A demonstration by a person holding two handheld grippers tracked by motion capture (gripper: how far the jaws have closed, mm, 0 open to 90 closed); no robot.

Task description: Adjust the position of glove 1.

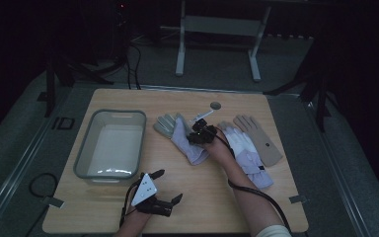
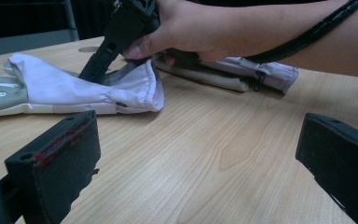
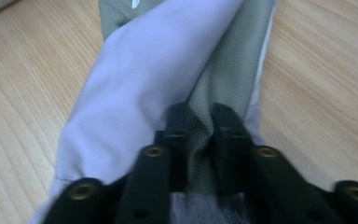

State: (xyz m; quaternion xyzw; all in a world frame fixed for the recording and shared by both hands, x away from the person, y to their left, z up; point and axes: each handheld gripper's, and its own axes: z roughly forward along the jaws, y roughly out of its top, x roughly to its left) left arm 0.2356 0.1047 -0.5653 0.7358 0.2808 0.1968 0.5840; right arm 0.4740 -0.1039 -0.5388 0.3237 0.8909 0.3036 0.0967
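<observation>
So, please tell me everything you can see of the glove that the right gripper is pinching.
The glove is soft fabric, pale lilac on the cuff and palm side, grey-green mesh toward the fingers. It lies flat on the wooden table, right of the grey tub, fingers pointing away from the person. The right gripper is shut on a bunched fold of its mesh. Other gloves lie to its right.

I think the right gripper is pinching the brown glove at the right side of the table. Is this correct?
Not quite. The right gripper is pinching the lilac and grey glove near the table's middle, as the right gripper view shows; the brown glove lies untouched.
</observation>
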